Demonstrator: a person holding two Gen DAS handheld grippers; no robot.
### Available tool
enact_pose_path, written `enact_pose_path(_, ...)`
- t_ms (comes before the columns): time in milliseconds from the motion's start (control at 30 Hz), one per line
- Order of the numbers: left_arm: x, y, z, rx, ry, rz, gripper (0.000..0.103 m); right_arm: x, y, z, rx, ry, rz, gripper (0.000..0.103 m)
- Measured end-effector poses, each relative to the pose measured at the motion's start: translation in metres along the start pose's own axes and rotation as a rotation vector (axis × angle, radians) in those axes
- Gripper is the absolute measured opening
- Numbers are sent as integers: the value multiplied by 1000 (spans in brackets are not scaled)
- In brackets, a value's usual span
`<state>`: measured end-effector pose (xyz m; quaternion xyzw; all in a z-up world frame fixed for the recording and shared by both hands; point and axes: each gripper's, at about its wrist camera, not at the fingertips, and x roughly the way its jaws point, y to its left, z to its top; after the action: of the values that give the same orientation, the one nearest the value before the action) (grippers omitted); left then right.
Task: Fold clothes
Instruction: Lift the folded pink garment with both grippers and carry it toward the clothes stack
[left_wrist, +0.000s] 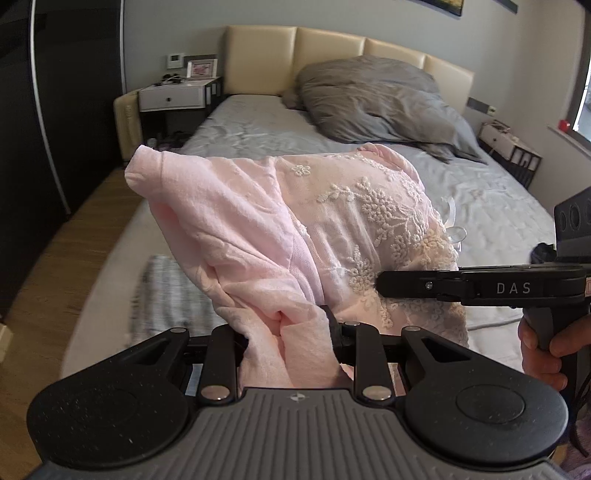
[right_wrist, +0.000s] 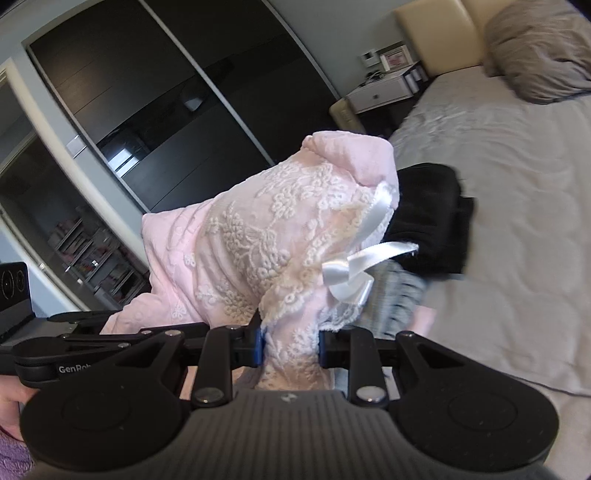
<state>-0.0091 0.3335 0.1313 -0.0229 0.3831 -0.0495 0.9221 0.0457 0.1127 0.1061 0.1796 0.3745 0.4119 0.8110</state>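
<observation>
1. Left wrist view is showing the pink garment (left_wrist: 258, 229) bunched in mid-air at the centre of the frame, above the grey bed (left_wrist: 498, 206); the left gripper (left_wrist: 288, 332) is pinching a plain pink fold at lower centre, its jaws drawn in narrow on the cloth.
2. The right gripper (left_wrist: 380, 284) is reaching in from the right edge and biting the lace-embroidered part; in the right wrist view the right gripper (right_wrist: 290, 345) is clamping that lace at lower centre, with a white ribbon bow (right_wrist: 349, 275) dangling just right of centre.
3. The garment's long axis is hard to read because it is crumpled; the bulk is bulging away from both cameras, towards upper left in the right wrist view, with no clear hem or collar line showing.
4. Risks, as I judge them: both grips are sitting close together, so the cloth may stay wadded rather than spreading; the open lace could snag or stretch on a finger; thin fabric could slip free.
5. A dark item (right_wrist: 432, 218) and a grey striped piece (left_wrist: 173, 295) are lying on the bed below, and could be getting in the way of laying it flat.
</observation>
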Motion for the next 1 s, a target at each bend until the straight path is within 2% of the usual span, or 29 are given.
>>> enact_pose_path(167,19,36,15,4,26,18,23,50,3,18,17,46,20,28)
enact_pose_path(433,81,78,32,29,94,-1,23,118,-20,31,57,99,-12,29)
enact_pose_path(733,147,116,11,-10,168,-35,23,180,-66,20,80,171,-59,31)
enact_pose_path(833,157,126,3,-36,166,-51,24,189,-75,13,81,175,-68,36)
enact_pose_path(933,150,129,3,-36,148,-30,28,187,-75,7,80,175,-69,41)
enact_pose_path(1000,143,129,3,-29,135,-8,38,187,-78,11,79,173,-68,43)
